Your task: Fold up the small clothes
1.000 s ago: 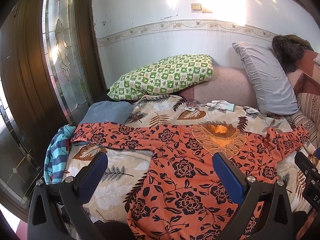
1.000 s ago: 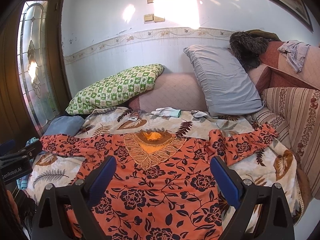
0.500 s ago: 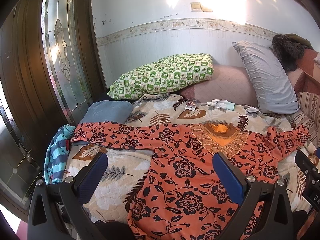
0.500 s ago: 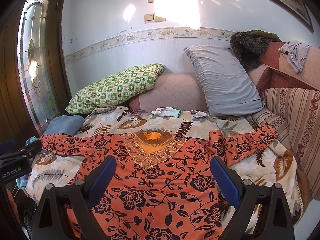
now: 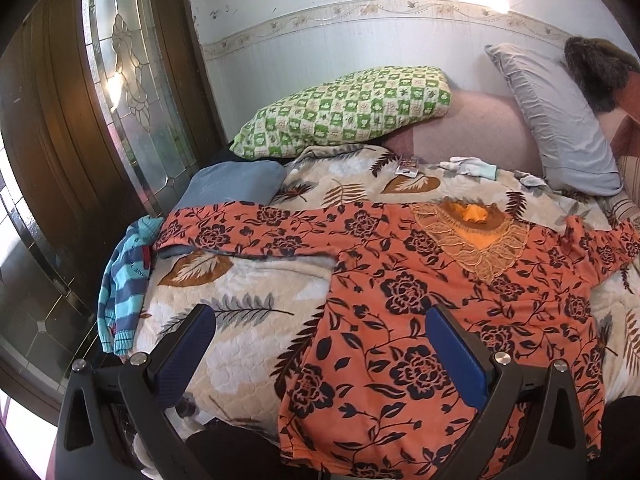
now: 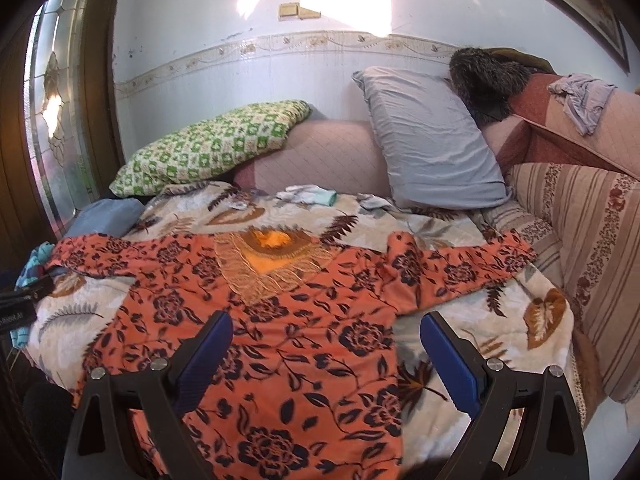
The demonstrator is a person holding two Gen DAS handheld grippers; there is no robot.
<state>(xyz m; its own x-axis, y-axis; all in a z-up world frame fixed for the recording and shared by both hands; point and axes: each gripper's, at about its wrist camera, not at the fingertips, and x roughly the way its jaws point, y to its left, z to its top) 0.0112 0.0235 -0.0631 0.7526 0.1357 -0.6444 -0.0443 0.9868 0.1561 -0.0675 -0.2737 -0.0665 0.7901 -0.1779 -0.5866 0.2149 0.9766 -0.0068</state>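
Orange floral top (image 5: 400,300) lies face up and fully spread on the bed (image 5: 248,292), neck toward 12 o'clock, hem toward 6 o'clock hanging near the bed edge. Both sleeves out flat: left sleeve (image 5: 248,232) running to 9 o'clock, right sleeve (image 6: 460,268) to 3 o'clock. No fold made yet, so the task looks to be at its very start for this garment; sleeves in, sides in and a bottom-to-top fold all left, by my read. Left gripper (image 5: 320,344) spread wide, holding nothing, hovering above the top's left side edge near the 6 o'clock end; one finger over bare quilt, the other over fabric. Right gripper (image 6: 326,352) also spread wide, empty, above the top's right side below the armpit. Cannot tell if either touches cloth; both look apart from it. Striped blue garment (image 5: 124,280) hangs off the bed edge at 9 o'clock, just beside the left sleeve cuff, unfolded, possibly next in line. Folded blue cloth (image 5: 232,184) at 10 o'clock near the green checked pillow (image 5: 344,108). Small pale items (image 6: 312,194) at 12 o'clock by the grey pillow (image 6: 428,140), too small to tell what. Likely next: grab a sleeve or side edge.
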